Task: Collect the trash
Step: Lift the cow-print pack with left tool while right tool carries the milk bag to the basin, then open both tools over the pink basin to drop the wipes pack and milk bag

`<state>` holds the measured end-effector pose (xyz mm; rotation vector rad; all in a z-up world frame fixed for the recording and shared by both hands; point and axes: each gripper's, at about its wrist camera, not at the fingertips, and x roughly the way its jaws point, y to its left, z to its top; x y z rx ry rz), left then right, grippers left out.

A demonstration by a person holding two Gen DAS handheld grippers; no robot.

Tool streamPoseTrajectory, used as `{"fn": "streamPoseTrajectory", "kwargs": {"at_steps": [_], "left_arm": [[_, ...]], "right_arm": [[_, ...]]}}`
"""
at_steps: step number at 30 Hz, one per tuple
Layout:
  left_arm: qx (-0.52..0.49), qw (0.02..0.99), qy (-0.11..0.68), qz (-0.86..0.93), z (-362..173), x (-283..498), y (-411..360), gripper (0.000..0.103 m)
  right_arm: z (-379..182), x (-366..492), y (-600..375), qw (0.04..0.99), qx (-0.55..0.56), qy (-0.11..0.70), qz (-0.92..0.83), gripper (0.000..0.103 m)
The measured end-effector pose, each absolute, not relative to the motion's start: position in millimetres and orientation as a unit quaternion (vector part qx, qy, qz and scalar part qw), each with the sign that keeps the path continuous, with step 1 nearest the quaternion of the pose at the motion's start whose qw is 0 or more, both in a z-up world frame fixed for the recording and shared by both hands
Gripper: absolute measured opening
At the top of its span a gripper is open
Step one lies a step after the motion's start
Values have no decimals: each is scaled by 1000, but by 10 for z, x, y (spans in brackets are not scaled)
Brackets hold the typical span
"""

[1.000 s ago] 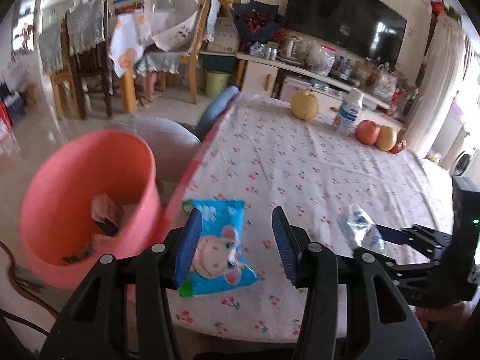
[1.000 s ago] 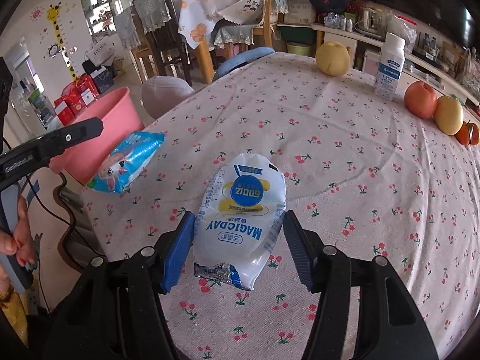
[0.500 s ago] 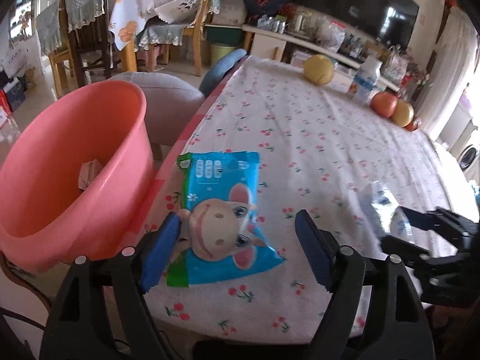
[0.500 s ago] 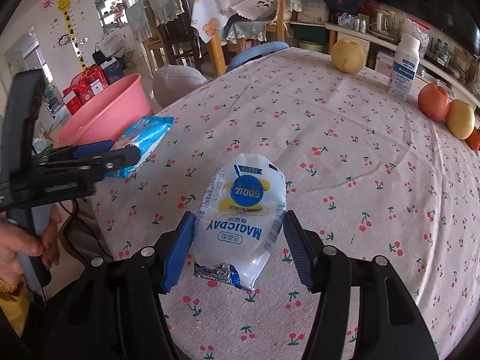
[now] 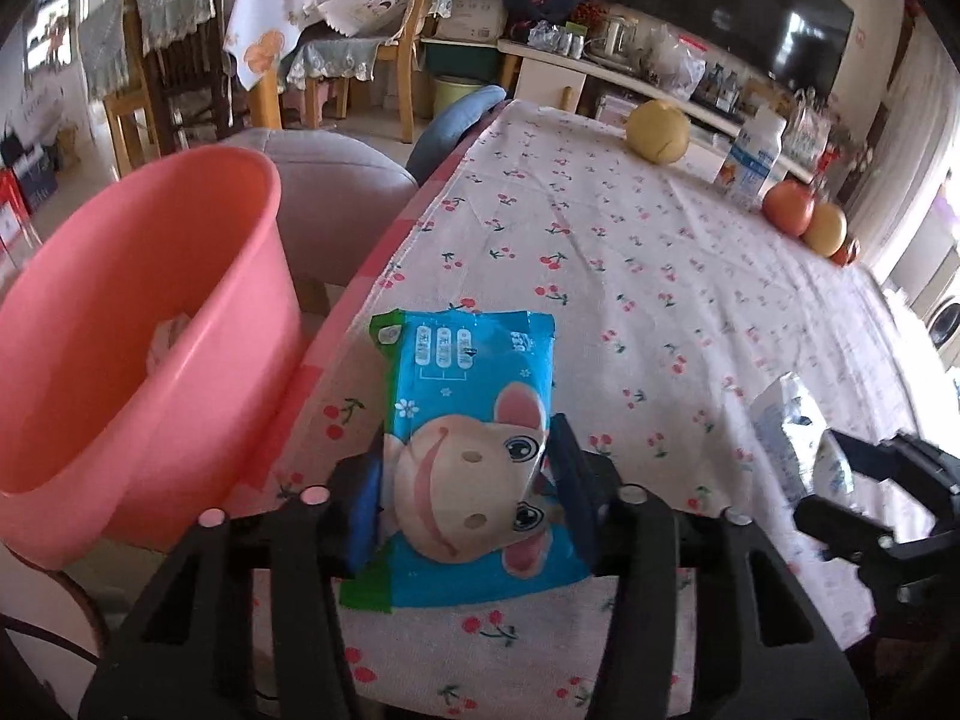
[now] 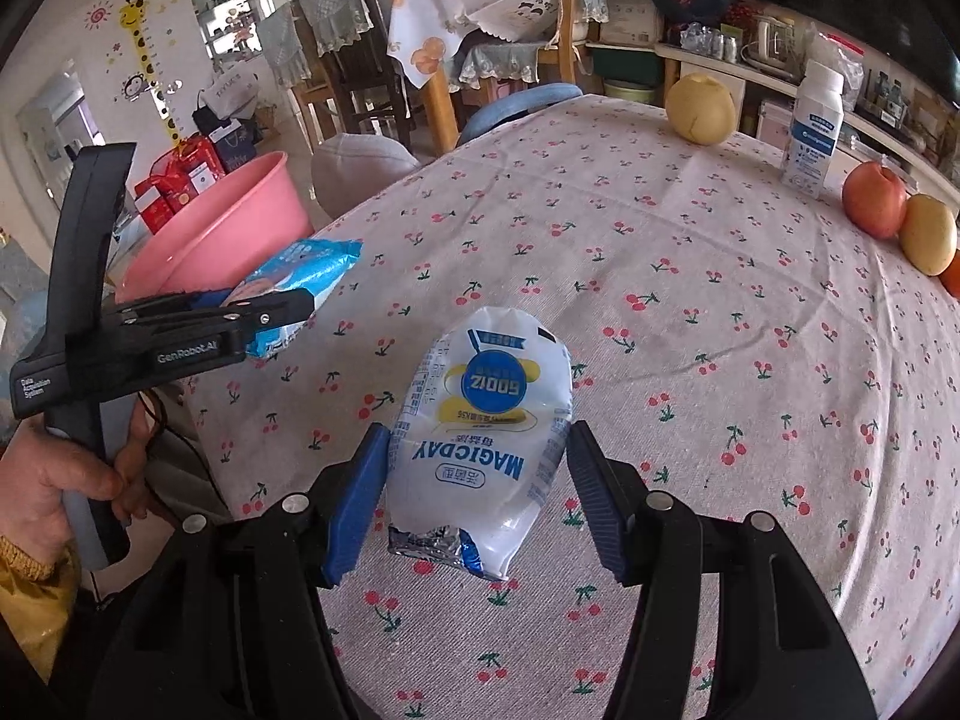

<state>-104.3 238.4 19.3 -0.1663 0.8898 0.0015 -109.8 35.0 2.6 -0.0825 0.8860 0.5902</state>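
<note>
At the table's near left edge, your left gripper [image 5: 465, 480] has just closed on the blue wipes pack [image 5: 465, 438]; your right gripper [image 6: 474, 495] pinches the white pouch [image 6: 480, 444]. Some scraps sit in the pink basin [image 5: 120, 324]; both wrappers remain undropped.

A lived-in dining room in bright daylight

A table [image 6: 690, 312] under a white cherry-print cloth fills the foreground. Behind it stand wooden chairs [image 5: 174, 78] draped with cloths, a low white sideboard [image 5: 558, 69] crowded with jars, and a dark television [image 5: 738, 30] on the wall. A giraffe height chart [image 6: 153, 60] decorates the pale far wall.
</note>
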Motion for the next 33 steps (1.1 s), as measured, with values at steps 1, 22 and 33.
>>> {"fn": "streamPoseTrajectory", "kwargs": {"at_steps": [1, 22, 33], "left_arm": [[-82, 899, 431, -2, 199, -1051, 2384, 48], [-110, 936, 332, 29, 1006, -1466, 2974, 46], [-162, 926, 325, 105, 927, -1445, 3856, 46]], "right_arm": [[34, -1099, 343, 861, -35, 422, 282, 61], [505, -1105, 1016, 860, -29, 390, 327, 61], [991, -987, 2101, 847, -43, 343, 403, 61]]}}
